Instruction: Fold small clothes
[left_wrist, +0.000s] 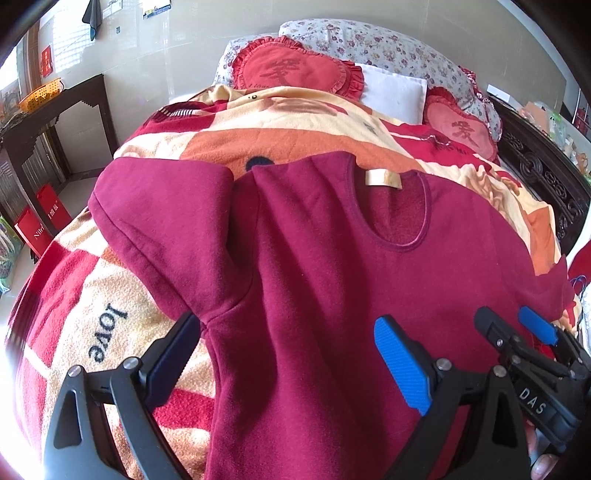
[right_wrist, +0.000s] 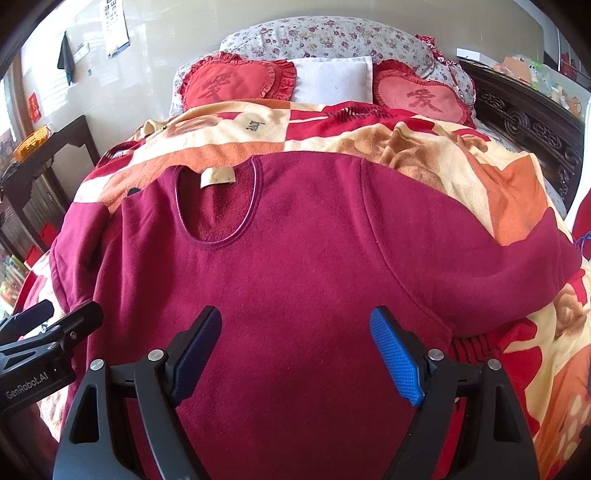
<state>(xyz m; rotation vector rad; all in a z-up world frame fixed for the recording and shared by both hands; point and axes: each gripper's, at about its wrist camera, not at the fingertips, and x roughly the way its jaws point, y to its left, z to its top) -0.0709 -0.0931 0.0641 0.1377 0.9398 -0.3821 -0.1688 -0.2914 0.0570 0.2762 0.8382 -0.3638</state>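
Note:
A dark red long-sleeved fleece top (left_wrist: 314, 266) lies front up on the bed, with its round neckline and beige label (left_wrist: 382, 180) toward the pillows. It also fills the right wrist view (right_wrist: 295, 266). Its left sleeve (left_wrist: 162, 229) is bent back along the body; its right sleeve (right_wrist: 480, 240) spreads out sideways. My left gripper (left_wrist: 291, 354) hovers open and empty over the lower left body. My right gripper (right_wrist: 295, 350) hovers open and empty over the lower middle, and it also shows in the left wrist view (left_wrist: 517, 328).
A red, orange and cream fleece blanket (left_wrist: 110, 350) covers the bed. Heart cushions (right_wrist: 236, 79), a white pillow (right_wrist: 332, 83) and a floral bolster (right_wrist: 332, 35) lie at the head. A dark side table (left_wrist: 55, 110) stands left, a carved dark bed frame (right_wrist: 532, 125) right.

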